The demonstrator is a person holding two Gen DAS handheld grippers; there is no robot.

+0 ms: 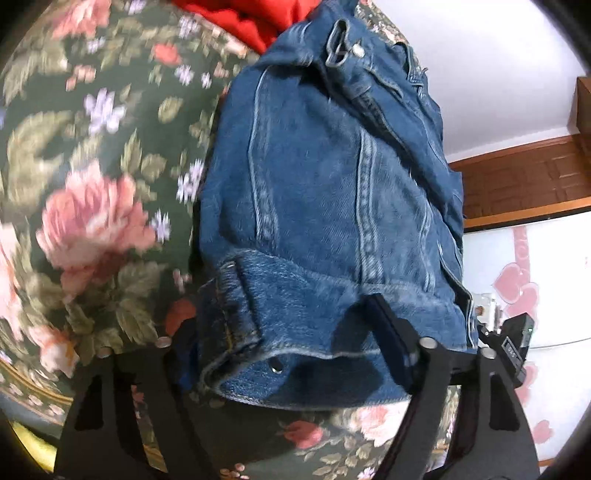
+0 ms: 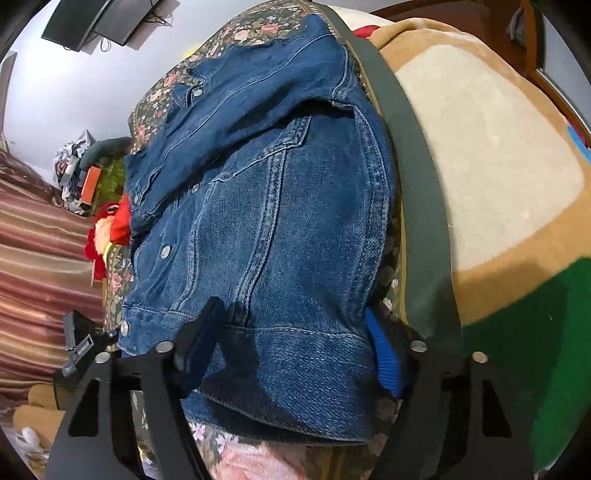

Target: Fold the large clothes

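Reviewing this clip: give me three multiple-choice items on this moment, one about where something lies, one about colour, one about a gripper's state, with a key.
1. Where does the denim jacket lie?
A. on the floral bedspread
B. on a wooden floor
C. on a hanger

2. What colour is the cloth beyond the jacket's far end in the left wrist view?
A. yellow
B. red
C. white

3. How does the right gripper stand?
A. shut on nothing
B. away from the jacket
C. open, fingers either side of the hem

Key: 1 A, floral fabric shows around the jacket; 2 B, red folds show at the top; 3 C, the hem lies between the spread fingers.
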